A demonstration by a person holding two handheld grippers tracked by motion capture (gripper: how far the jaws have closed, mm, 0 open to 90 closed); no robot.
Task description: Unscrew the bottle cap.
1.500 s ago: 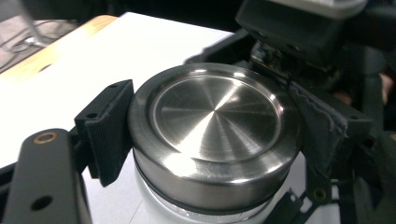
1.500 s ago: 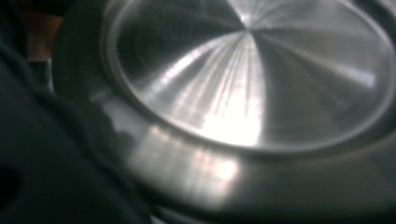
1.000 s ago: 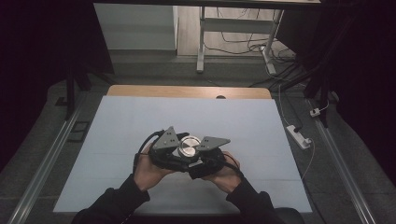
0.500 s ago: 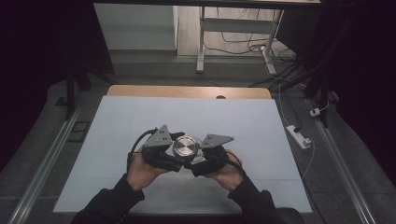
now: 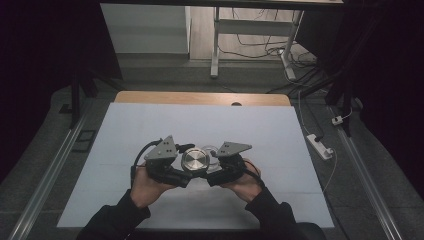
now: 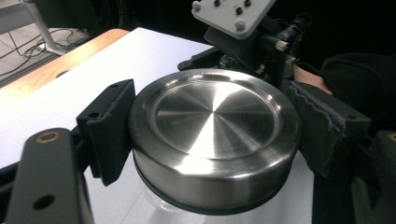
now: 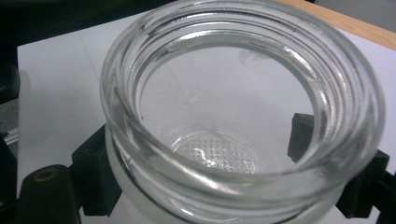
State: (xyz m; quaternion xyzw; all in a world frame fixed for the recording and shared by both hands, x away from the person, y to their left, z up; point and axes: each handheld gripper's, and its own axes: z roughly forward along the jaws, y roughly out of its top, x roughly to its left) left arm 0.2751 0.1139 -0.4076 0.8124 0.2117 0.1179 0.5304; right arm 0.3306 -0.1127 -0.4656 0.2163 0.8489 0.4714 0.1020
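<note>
Since a second ago: both my hands have drawn back toward the 6 o'clock edge of the desk [image 5: 125,130], and the steel lid [image 5: 195,161], which lay off-centre to the right between the two grey plates, now sits midway between them.

Item 1, left tool [image 6: 210,135]: clamped on the steel lid, one black jaw pressed to its rim at 9 o'clock, the other at 3 o'clock in the left gripper view. Lid round, brushed, with a dark band under its rim and a little clear glass showing beneath. In the high view my left hand [image 5: 150,182] holds this tool [image 5: 172,172] at 9 o'clock of the lid.

Item 2, right tool [image 7: 201,186]: clamped on a clear glass jar [image 7: 243,98], jaws against the body below the threaded neck, at 8 and 4 o'clock in the right gripper view. Mouth uncovered, dimpled base visible through it. In the high view my right hand [image 5: 242,180] holds this tool [image 5: 220,172] at 3 o'clock of the lid; the jar's rim [image 5: 212,150] peeks out just beside the lid at 2 o'clock.

Item 3, desk: white sheet, wooden strip along the 12 o'clock edge.
</note>
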